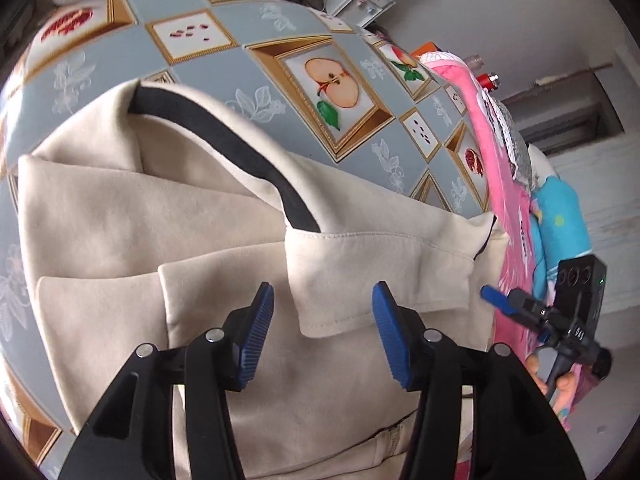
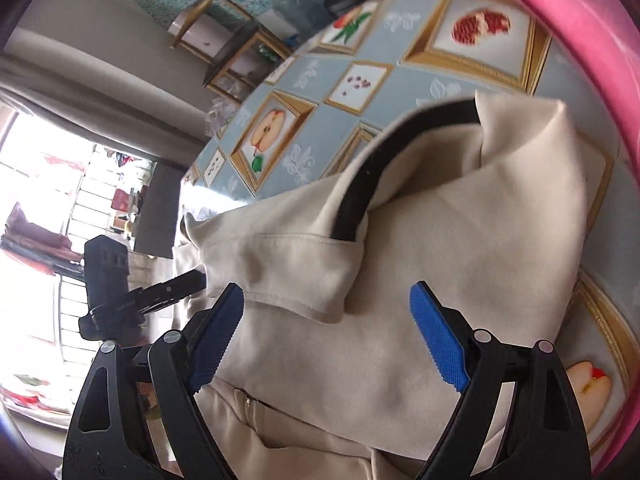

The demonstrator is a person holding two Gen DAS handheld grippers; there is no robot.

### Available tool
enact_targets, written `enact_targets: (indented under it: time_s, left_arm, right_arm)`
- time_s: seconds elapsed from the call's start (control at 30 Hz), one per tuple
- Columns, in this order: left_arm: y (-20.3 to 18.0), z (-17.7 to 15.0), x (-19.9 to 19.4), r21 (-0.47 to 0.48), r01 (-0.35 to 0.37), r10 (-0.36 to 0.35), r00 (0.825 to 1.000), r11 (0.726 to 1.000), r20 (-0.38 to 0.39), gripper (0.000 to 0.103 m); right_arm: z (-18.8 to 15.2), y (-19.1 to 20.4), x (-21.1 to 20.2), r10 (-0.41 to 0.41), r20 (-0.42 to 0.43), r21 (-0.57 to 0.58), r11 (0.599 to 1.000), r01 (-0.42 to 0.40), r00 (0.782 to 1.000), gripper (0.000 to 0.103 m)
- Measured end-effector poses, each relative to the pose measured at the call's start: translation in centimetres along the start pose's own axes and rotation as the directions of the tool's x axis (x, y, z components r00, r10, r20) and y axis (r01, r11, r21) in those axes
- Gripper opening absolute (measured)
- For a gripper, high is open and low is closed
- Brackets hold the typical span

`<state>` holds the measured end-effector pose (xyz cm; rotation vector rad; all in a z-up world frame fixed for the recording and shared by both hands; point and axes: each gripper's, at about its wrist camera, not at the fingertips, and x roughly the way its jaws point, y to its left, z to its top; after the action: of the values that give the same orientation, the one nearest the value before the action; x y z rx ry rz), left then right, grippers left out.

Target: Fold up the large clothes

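A cream garment (image 1: 140, 220) with a black collar lining (image 1: 224, 136) lies partly folded on the fruit-patterned tablecloth (image 1: 280, 24). My left gripper (image 1: 325, 320) hovers over a folded flap (image 1: 360, 264) of it. Its blue pads stand apart and do not press the cloth. In the right wrist view the same garment (image 2: 460, 240) fills the middle. My right gripper (image 2: 328, 320) is open wide above it with nothing pinched. Each gripper shows in the other's view: the right gripper (image 1: 500, 300) at the garment's right edge, the left gripper (image 2: 176, 288) at its left edge.
Pink cloth (image 1: 508, 200) and a blue patterned cloth (image 1: 560, 224) lie along the table's right side, and the pink cloth (image 2: 580, 20) rims the right wrist view. Wooden stools (image 2: 240, 56) stand beyond the far table edge. A zipper (image 2: 250, 404) runs near the garment's front.
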<state>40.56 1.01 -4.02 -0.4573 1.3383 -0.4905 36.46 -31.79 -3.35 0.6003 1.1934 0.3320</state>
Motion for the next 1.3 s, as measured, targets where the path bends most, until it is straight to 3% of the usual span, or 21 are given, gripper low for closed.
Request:
enact_targets:
  time_s: [0.23, 0.47, 0.57, 0.67, 0.77, 0.87, 1.07, 1.2, 1.3]
  left_arm:
    - [1.5, 1.1, 0.6, -0.12, 0.085, -0.084, 0.996, 0.989, 0.008, 0.048]
    - [0.8, 0.8, 0.0, -0.087, 0.101, -0.101, 0.995, 0.991, 0.001, 0.042]
    - [0.3, 0.8, 0.2, -0.052, 0.072, -0.073, 0.997, 0.996, -0.006, 0.041]
    - [0.3, 0.7, 0.9, -0.062, -0.002, 0.0, 0.999, 0.998, -0.035, 0.028]
    - [-0.2, 0.4, 0.7, -0.032, -0.017, 0.016, 1.0, 0.999, -0.027, 0.024]
    - [-0.4, 0.4, 0.7, -0.012, -0.04, 0.039, 0.999, 0.999, -0.028, 0.024]
    - [-0.5, 0.4, 1.1, -0.004, -0.067, 0.067, 0.997, 0.998, -0.034, 0.024]
    - [-0.4, 0.4, 1.1, -0.002, -0.061, 0.061, 0.997, 0.998, -0.036, 0.024]
    - [-0.3, 0.4, 1.2, -0.003, -0.059, 0.059, 0.998, 0.998, -0.037, 0.024]
  right_arm:
    - [0.3, -1.6, 1.7, 0.051, -0.026, 0.079, 0.996, -0.049, 0.998, 0.076]
    - [0.2, -1.9, 1.5, 0.097, -0.028, 0.11, 0.99, -0.093, 0.995, 0.067]
    - [0.1, -2.0, 1.9, 0.078, -0.041, 0.117, 0.99, -0.073, 0.996, 0.066]
    - [0.1, -1.9, 1.6, 0.057, -0.041, 0.118, 0.992, -0.052, 0.998, 0.06]
    - [-0.2, -1.5, 1.3, 0.086, -0.054, 0.104, 0.991, -0.08, 0.995, 0.053]
    - [-0.2, -1.4, 1.5, 0.016, -0.043, 0.086, 0.996, -0.013, 0.999, 0.046]
    - [-0.1, -1.6, 1.9, 0.033, -0.025, 0.104, 0.994, -0.031, 0.999, 0.051]
    - [-1.1, -1.2, 3.3, 0.134, -0.127, 0.117, 0.986, -0.12, 0.983, 0.051]
    - [-1.4, -1.1, 3.7, 0.109, -0.138, 0.103, 0.99, -0.095, 0.984, 0.048]
